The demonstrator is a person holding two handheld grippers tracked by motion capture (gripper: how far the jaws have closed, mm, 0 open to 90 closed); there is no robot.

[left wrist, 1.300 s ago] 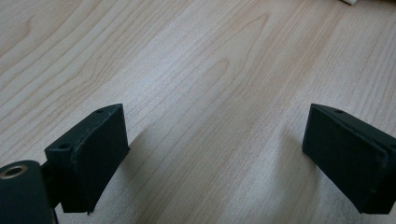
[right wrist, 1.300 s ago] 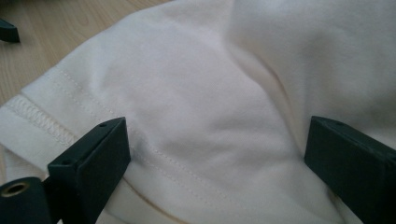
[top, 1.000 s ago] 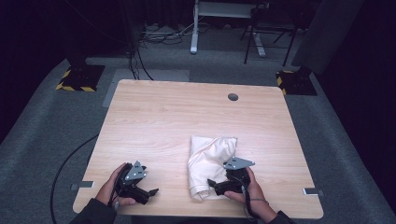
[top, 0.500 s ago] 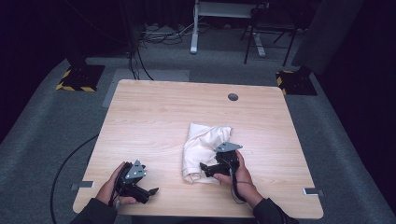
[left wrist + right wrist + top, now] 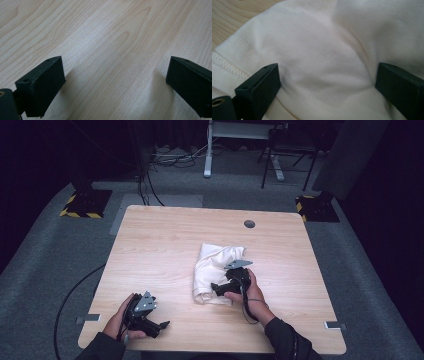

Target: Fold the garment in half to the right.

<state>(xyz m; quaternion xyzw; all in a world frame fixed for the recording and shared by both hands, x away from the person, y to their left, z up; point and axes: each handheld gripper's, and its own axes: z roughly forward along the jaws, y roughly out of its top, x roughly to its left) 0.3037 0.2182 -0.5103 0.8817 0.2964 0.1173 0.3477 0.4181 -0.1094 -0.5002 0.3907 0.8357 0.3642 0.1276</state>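
The person's right hand (image 5: 246,292) reaches forward from the near edge and lays the right gripper (image 5: 216,287) over the near part of a white cloth (image 5: 215,262), pointing toward the table's left. Its jaws stand wide apart, pressing down on the fabric without pinching it. The left hand (image 5: 122,320) rests at the near left corner of the wooden table (image 5: 165,240), with the left gripper (image 5: 162,325) lying low on the wood, jaws spread wide and holding nothing. The cloth is bunched and folded slightly right of the table's centre, well inside every edge. Bare wood lies open to its left, far side and right. The right gripper view shows a stitched hem (image 5: 229,65) and a seam running between the jaws, detail too small from above. The left gripper view shows plain wood grain between the jaws.
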